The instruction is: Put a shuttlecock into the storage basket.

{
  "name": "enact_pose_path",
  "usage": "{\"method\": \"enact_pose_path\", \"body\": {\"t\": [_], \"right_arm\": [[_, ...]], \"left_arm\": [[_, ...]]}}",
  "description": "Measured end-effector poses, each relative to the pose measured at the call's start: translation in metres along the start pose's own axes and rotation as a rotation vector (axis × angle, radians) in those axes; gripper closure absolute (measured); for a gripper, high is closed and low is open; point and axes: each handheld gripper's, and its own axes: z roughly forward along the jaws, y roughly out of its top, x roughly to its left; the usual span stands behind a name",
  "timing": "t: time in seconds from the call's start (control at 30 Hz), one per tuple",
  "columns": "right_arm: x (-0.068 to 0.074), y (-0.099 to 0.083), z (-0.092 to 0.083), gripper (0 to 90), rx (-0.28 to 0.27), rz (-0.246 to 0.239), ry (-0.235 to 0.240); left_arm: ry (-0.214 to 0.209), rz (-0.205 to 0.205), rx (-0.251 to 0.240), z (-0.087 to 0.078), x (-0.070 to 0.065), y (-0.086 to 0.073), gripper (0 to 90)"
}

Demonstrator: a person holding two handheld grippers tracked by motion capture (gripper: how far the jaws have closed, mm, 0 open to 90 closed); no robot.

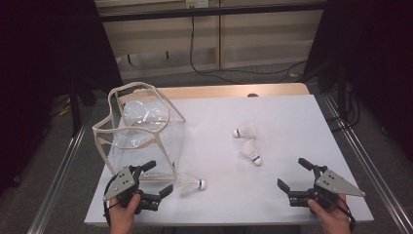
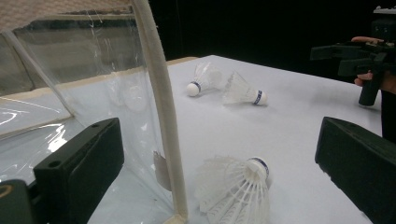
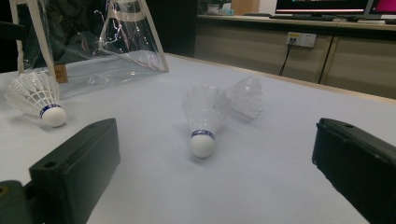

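Three shuttlecocks are lying on the white bench (image 1: 292, 112): one (image 1: 191, 185) just beside the clear plastic bag (image 1: 141, 131), two more, one (image 1: 245, 130) and another (image 1: 251, 152), resting close together mid-bench. Both tools are hovering wide open and holding nothing, the left tool (image 1: 152, 179) next to the bag's bottom corner and the nearest shuttlecock, the right tool (image 1: 297, 175) facing the pair. Likely risks: the left tool is sitting so close to the bag's tape-edged seam (image 2: 163, 116) that closing could be pinching film instead of feathers; squeezing the skirt could be crushing it; a nudge could be rolling the light shuttlecock away, or tipping the floppy bag.
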Motion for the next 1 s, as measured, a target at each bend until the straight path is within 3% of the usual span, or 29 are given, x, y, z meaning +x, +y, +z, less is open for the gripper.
{"method": "enact_pose_path", "body": {"t": [0.7,1.0], "right_arm": [[0.000,0.000,-0.001,0.8,0.002,0.003,-0.001],[0.001,0.000,-0.002,0.8,0.000,0.003,-0.002]], "left_arm": [[-0.055,-0.006,0.032,0.008,-0.004,0.001,1.3],[-0.085,-0.006,0.082,0.014,-0.006,0.000,1.5]]}}
